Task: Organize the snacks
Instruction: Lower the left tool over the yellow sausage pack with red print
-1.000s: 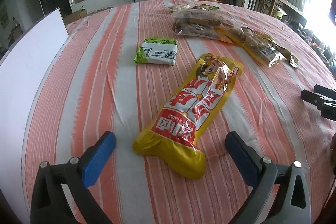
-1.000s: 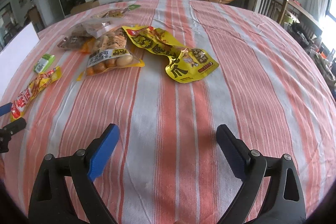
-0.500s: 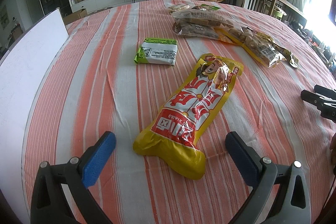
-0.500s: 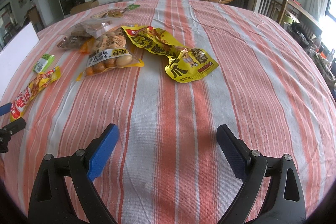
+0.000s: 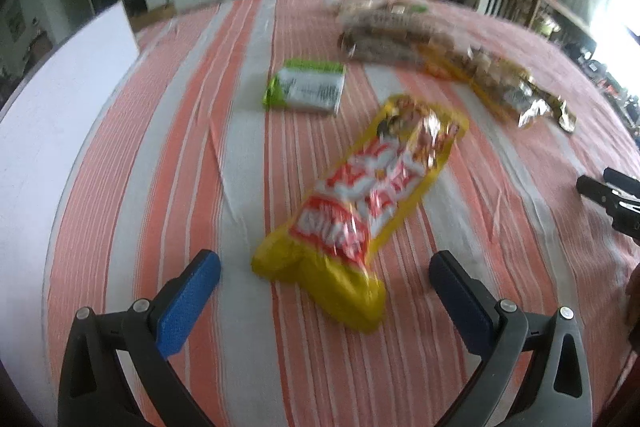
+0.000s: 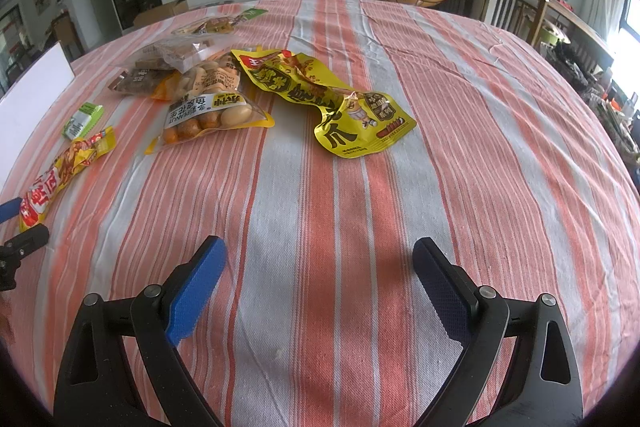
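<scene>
Nothing looks sorted yet. The snacks lie loose on the striped worktop (image 6: 460,115), so nearly all the job is left, as far as I can tell.

The left tool (image 5: 324,279) is wide open and holds nothing. The near end of the long yellow and red snack bag (image 5: 360,203) lies between its two blue fingers (image 5: 188,303), but they do not touch it. My guess is that this bag gets picked up first. The left picture is blurry, so small things there are hard to see.

Just past that bag, toward the far edge of the worktop, lies a small green and white packet (image 5: 306,91). It lies apart from the long bag.

Nearer the far edge there is a messy pile. In it are a peanut bag (image 6: 208,115) with orange and yellow round snacks inside, and a clear bag of brown snacks (image 6: 160,67) partly under it. A crinkled yellow bag (image 6: 328,99) lies right beside the pile, more toward the middle of the worktop. One more small bag (image 6: 218,23) lies behind the pile, close to the far edge.

The right tool (image 6: 316,283) is wide open too and holds nothing. It hangs over a bare striped part near the close edge, well away from the snacks.

A white board (image 5: 60,115) stands at the left edge of the worktop.
</scene>
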A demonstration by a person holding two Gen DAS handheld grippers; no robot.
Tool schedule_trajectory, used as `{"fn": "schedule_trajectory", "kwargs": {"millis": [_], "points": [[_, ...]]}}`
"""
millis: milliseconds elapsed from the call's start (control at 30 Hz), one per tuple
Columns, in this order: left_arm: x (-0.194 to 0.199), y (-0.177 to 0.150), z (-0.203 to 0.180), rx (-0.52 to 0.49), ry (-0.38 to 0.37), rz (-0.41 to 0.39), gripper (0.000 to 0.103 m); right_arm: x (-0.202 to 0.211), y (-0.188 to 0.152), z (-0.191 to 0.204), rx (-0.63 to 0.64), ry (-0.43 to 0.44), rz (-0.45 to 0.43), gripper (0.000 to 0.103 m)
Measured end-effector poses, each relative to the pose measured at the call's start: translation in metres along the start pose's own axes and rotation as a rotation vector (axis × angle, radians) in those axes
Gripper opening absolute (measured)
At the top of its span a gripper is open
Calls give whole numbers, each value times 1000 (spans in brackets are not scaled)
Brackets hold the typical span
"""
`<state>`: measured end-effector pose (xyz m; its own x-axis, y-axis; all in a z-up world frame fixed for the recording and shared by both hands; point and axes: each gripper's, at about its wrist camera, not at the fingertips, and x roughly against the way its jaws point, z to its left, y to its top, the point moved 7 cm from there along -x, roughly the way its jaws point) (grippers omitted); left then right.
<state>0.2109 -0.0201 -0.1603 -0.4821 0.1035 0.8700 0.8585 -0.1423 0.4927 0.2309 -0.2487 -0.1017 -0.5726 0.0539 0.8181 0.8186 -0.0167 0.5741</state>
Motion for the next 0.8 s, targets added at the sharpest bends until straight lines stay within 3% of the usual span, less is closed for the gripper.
{"fn": "schedule_trajectory", "kwargs": {"millis": [100, 167, 267, 333, 367, 400, 467, 633, 800], "points": [[1, 0, -8, -46, -43, 137, 102, 0, 0, 0, 0, 0, 0, 96], [7, 12, -14, -82, -85, 110, 102, 0, 0, 0, 0, 0, 0, 96], [8, 46, -25, -192, -48, 77, 102, 0, 0, -1, -2, 2, 0, 96], [-5, 60, -32, -248, -49, 98, 102, 0, 0, 0, 0, 0, 0, 96], [-10, 64, -32, -254, -47, 108, 95, 0, 0, 0, -1, 1, 0, 96], [-20, 68, -30, -247, -41, 126, 78, 0, 0, -1, -1, 1, 0, 96], [-28, 68, -28, -181, -119, 148, 53, 0, 0, -1, -1, 1, 0, 96], [-11, 40, -2, 7, -129, 75, 48, 0, 0, -1, -1, 1, 0, 96], [18, -7, 50, 171, -13, -5, 49, 0, 0, -1, -1, 1, 0, 96]]}}
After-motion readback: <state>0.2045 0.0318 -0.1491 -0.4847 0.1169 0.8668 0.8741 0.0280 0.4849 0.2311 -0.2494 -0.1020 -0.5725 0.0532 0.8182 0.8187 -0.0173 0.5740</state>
